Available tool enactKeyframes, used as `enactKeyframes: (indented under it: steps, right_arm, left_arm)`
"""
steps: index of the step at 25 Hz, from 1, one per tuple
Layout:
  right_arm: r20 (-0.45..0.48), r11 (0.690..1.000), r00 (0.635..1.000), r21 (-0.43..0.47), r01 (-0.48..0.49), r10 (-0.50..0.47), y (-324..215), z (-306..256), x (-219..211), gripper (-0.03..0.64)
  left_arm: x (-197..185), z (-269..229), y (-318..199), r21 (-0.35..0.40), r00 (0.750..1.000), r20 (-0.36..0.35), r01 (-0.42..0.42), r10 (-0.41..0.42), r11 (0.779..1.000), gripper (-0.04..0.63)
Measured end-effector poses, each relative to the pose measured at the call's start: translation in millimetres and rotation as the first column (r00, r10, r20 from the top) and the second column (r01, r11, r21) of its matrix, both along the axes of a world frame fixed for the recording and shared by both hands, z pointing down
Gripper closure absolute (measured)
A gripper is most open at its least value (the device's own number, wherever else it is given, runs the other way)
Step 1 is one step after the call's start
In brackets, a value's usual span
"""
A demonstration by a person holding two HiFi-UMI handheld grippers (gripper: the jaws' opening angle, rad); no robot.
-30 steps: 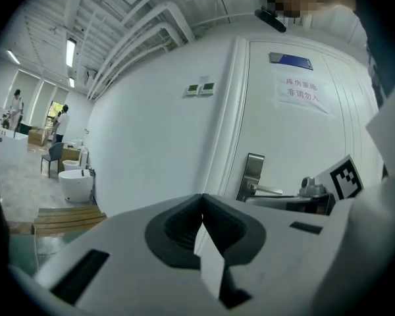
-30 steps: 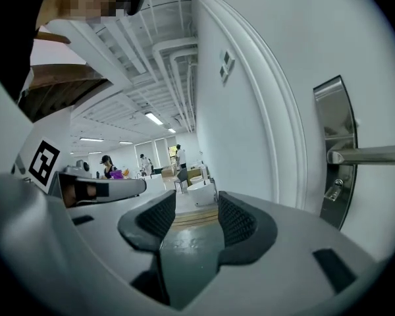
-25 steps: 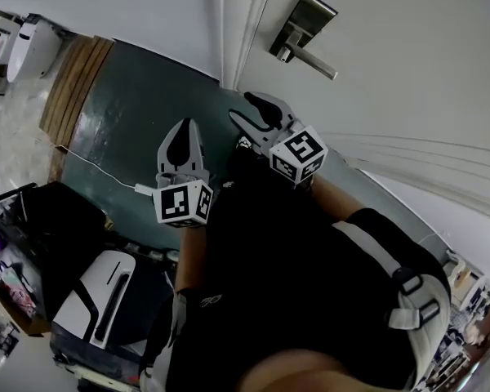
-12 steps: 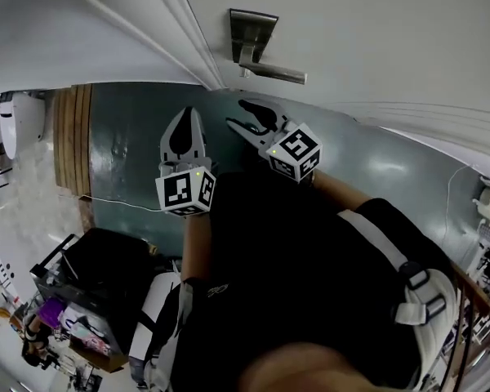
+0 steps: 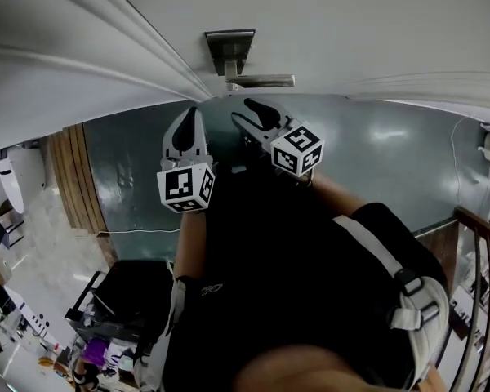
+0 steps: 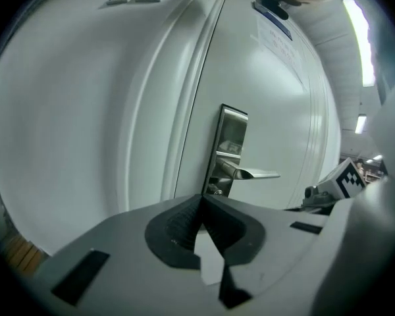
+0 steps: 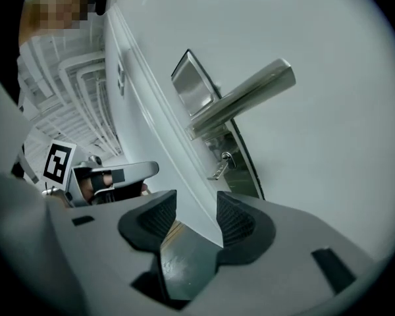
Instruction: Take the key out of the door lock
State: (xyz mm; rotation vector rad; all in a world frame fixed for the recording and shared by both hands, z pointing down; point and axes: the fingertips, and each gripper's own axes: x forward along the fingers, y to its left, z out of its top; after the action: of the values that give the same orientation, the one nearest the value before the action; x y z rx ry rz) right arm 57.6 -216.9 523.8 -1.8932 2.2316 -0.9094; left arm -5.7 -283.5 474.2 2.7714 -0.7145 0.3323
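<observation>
left gripper (image 5: 191, 114), right gripper (image 5: 247, 109) nearer door handle (image 5: 260, 81), left jaws closed, right jaws apart, key (image 7: 217, 168) in door (image 7: 322, 150)

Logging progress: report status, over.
Left tool shut, empty. Right tool open, short of the key. Key in lock under the handle. Nothing in the way.

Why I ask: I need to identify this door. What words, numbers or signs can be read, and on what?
Sheet on door: print too blurred to read.
Marker cubes: square patterns only, no words.
Nothing else readable.
</observation>
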Motion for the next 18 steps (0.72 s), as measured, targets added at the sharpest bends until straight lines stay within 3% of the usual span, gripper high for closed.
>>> enactKeyframes:
  steps: [3, 8, 16, 18]
  right_arm:
    - [0.015, 0.993, 0.993, 0.002, -0.118, 0.118, -7, -2, 9, 0.423]
    - [0.018, 0.956, 0.956, 0.012, -0.294, 0.294, -15, -5, 8, 0.422]
    - [0.142, 0.881, 0.874, 0.029, -0.472, 0.464, -30, -6, 4, 0.432]
    - [0.198, 0.852, 0.836, 0.007, -0.524, 0.512, -30, 0, 9, 0.431]
  left_arm:
    - [3, 0, -9, 0.0, 0.996, 0.004, -0.087, 0.087, 0.996, 0.572]
    - [0, 3, -18, 0.003, 0.977, -0.008, -0.214, 0.214, 0.977, 0.572]
    - [-2, 13, -32, -0.006, 0.943, -0.006, -0.332, 0.331, 0.943, 0.572]
    - [1, 15, -33, -0.008, 0.939, -0.004, -0.345, 0.345, 0.939, 0.571]
